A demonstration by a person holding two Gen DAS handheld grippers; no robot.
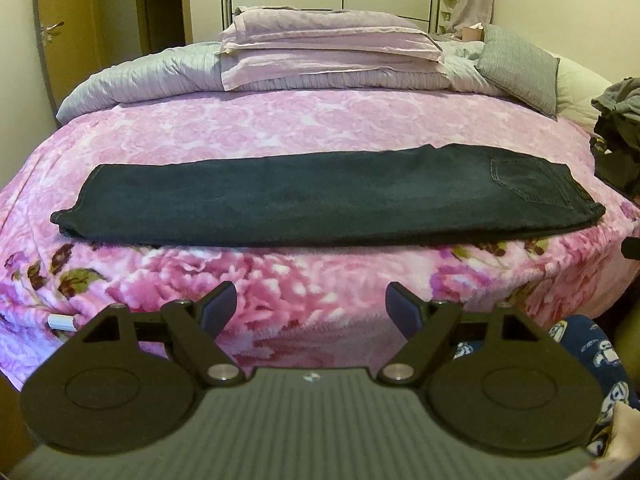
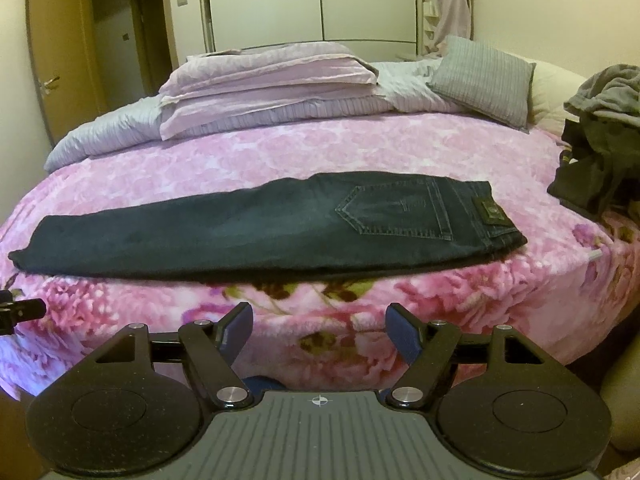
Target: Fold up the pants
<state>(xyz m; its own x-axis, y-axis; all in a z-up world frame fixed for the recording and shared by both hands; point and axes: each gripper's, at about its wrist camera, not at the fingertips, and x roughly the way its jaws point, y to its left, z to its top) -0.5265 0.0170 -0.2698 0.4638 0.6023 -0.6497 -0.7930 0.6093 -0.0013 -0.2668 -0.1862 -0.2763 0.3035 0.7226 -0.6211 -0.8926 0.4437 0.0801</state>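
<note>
Dark jeans (image 1: 320, 196) lie flat across the middle of both frames, folded lengthwise into one long strip on a pink floral blanket (image 1: 280, 124) that covers the bed. Waistband end at the right of the frame, leg hems at the left. Back pocket (image 2: 394, 210) faces up (stitching clear in the right wrist view), with a small leather patch (image 2: 491, 211) at the waistband.

Left gripper (image 1: 312, 307) low centre in its own view, fingers (image 1: 219, 307) spread wide, nothing between them, only blanket behind. It sits short of the jeans, apart from them. Right gripper (image 2: 320, 330) the same: low centre, fingers (image 2: 239, 330) spread, gap empty, not touching the denim. A bit of the left gripper pokes in at the left edge of the right wrist view.

Upper centre: stack of folded lilac bedding (image 1: 328, 46) on a pale quilt. Grey cushion (image 1: 518, 68) upper right. Heap of dark and grey clothes (image 2: 600, 136) at the right edge. Wooden door (image 2: 56, 48) upper left, white wardrobe (image 2: 312, 4) at the top. Printed dark blue fabric (image 1: 592, 356) lower right in the left wrist view (cannot tell what it is).
</note>
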